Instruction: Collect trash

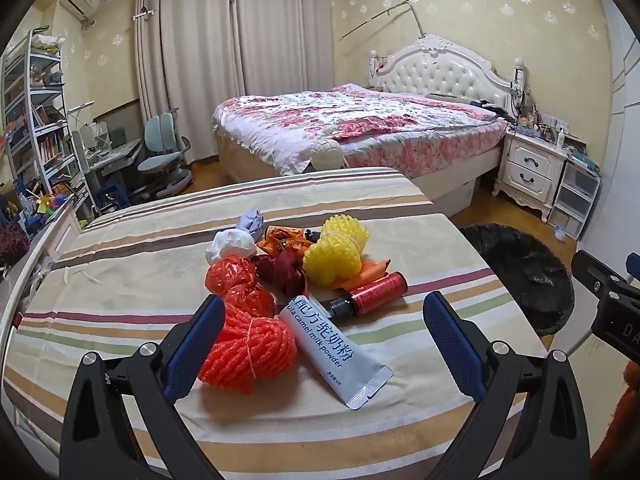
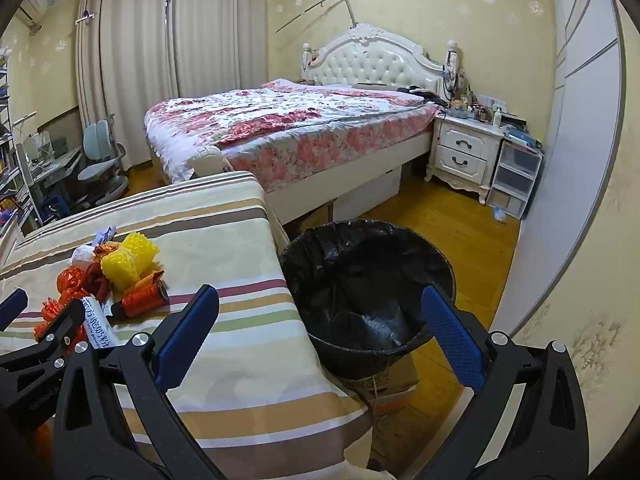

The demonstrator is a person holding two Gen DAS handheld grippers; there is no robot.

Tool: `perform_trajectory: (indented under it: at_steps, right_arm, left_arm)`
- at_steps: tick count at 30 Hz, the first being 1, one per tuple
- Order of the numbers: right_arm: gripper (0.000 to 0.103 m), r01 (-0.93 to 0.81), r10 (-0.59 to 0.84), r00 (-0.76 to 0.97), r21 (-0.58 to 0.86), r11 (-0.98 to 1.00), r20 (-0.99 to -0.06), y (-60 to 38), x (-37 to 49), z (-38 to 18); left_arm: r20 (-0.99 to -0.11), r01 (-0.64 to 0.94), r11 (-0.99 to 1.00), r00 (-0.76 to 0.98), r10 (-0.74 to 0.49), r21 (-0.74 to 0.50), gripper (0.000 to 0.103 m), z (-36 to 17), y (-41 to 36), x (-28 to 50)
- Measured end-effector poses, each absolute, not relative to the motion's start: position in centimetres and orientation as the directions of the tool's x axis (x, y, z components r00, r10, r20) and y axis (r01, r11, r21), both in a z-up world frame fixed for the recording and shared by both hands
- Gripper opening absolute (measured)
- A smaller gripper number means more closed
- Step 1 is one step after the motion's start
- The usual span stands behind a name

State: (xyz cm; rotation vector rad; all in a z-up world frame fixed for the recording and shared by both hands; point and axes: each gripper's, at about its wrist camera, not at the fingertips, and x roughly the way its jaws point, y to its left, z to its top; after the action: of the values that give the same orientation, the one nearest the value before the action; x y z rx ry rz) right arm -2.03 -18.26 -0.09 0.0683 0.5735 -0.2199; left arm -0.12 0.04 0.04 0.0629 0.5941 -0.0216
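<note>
Black-lined bin (image 2: 368,280) stands beside the striped desk (image 1: 160,248) for easy drops; left gripper (image 1: 324,344) and right gripper (image 2: 320,336) gape empty.

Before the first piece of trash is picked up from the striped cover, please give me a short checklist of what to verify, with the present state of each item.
1. Left gripper open and holding nothing: ok.
2. Right gripper open and holding nothing: ok.
3. Trash pile within view of the left gripper, milk powder sachet and orange foam net nearest to it: ok.
4. Trash bin lined with a black bag, mouth open: ok.
5. Bin stands beside the striped cover, on the right gripper's side: ok.
6. Small red bottle capped: cannot tell.
</note>
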Motion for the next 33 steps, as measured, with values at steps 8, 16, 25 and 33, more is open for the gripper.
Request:
perform_trajectory:
  at_steps: [8, 16, 25, 33]
  right_arm:
    - [0.099, 0.228, -0.185, 0.819, 0.012, 0.974, -0.542, -18.3, -2.3, 0.0]
    - [0.099, 0.228, -0.181, 0.822, 0.021, 0.973, -0.540, -18.5, -2.4, 0.2]
    - [0.099, 0.230, -0.182, 0.820, 0.021, 0.973, -0.543, -18.5, -3.0, 0.5]
    - [0.099, 0.229, -0.180, 0.819, 0.023, 0.973, -0.544, -18.8, -3.0, 0.3]
  left_arm:
    - [-0.566, 0.041, 0.997, 0.824, 0.000, 0.060, 0.097, 0.0, 0.0, -0.1]
    - [-0.566, 0.043, 0.997, 0.825, -0.002, 0.059, 0.097, 0.3, -0.3, -0.8]
    - [-0.566, 0.043, 0.997, 0.824, -0.003, 0.058, 0.097, 0.2, -0.4, -0.9]
    - [-0.565, 0.045, 0.997, 0.825, -0.003, 0.059, 0.097, 0.2, -0.5, -1.0]
